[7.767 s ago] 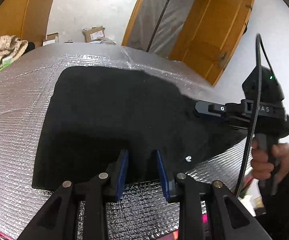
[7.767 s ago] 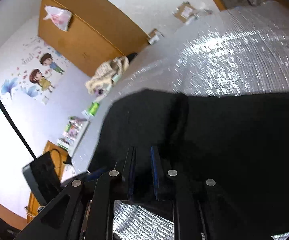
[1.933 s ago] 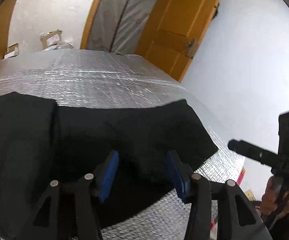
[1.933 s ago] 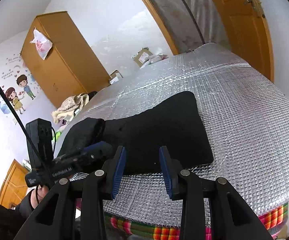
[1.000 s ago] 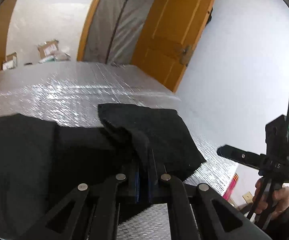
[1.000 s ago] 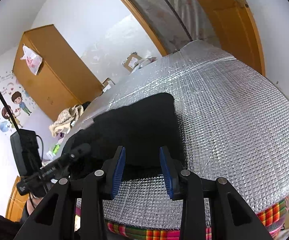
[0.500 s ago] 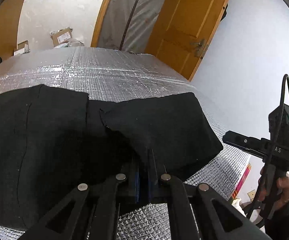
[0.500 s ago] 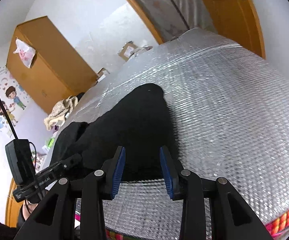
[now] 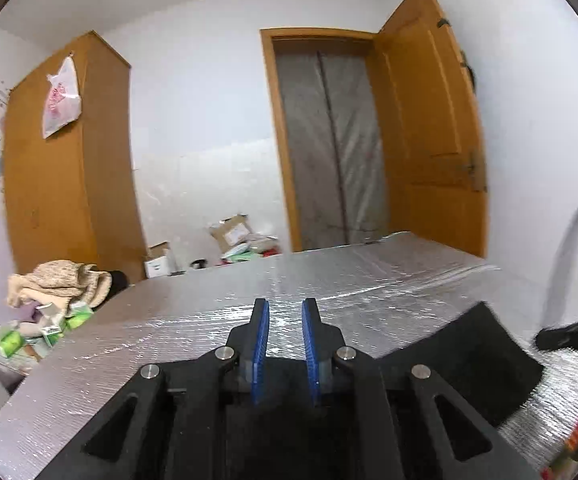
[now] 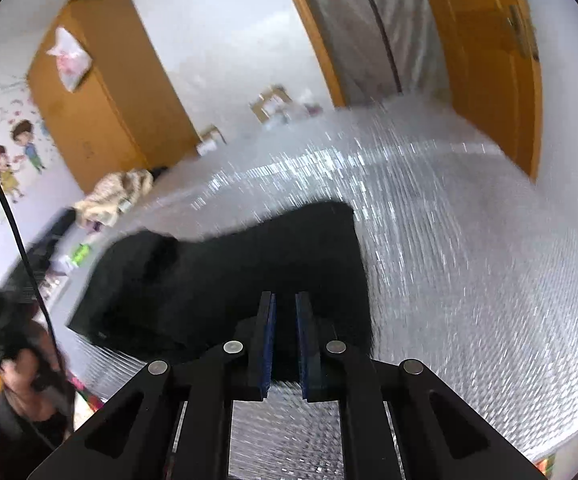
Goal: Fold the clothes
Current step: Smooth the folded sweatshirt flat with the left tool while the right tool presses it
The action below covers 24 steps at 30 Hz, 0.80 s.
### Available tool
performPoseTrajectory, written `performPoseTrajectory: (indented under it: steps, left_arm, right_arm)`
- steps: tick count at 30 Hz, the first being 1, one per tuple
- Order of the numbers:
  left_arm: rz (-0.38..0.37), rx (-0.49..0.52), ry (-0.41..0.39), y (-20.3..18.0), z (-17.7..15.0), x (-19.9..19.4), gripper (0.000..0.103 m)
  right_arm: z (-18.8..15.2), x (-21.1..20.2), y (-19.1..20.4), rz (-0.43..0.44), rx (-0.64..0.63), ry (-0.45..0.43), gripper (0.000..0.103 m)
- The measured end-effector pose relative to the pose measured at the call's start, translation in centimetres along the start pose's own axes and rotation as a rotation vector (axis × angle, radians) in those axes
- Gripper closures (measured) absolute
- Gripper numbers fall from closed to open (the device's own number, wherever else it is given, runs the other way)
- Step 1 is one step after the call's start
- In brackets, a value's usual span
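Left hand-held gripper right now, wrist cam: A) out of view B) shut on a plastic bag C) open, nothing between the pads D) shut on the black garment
C: the left hand-held gripper shows a clear gap between its blue pads, with only the silver table cover behind it; the black garment lies off to the right.

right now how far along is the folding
Partly done: the black garment lies on the foil-covered table, and its far left end looks doubled over. In hand: the right gripper seems to pinch its near edge, while the left gripper is open and empty. The remaining folds are left.
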<state>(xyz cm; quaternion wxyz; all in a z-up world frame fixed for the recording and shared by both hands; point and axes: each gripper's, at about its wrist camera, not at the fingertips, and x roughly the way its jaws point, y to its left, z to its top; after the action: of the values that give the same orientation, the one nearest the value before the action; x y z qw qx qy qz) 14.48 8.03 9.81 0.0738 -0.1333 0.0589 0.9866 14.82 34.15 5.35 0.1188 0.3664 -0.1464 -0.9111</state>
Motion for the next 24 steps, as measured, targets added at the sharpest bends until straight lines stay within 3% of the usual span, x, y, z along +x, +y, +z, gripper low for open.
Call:
performPoseTrajectory:
  steps: [5,13,20,24]
  left_arm:
    - [-0.063,-0.091,0.072,0.8,0.6,2.6,0.086]
    - [-0.291,-0.071,0.372,-3.4,-2.5,8.6,0.086]
    - [-0.288,-0.032,0.526,-5.5,-4.4,10.9,0.086]
    - [-0.29,-0.029,0.51,-5.4,-4.3,10.6,0.086]
  right_arm:
    - [1.3,-0.2,-0.3,0.011,-0.008,-0.024,0.093]
    - [3.2,0.9,-1.0,0.016,-0.012,-0.03,0.09]
    - [4.1,7.3,-1.8,-0.033,0.019,0.098,0.093]
    - [3.9,6.7,-1.8,-0.039,0.01,0.083,0.092]
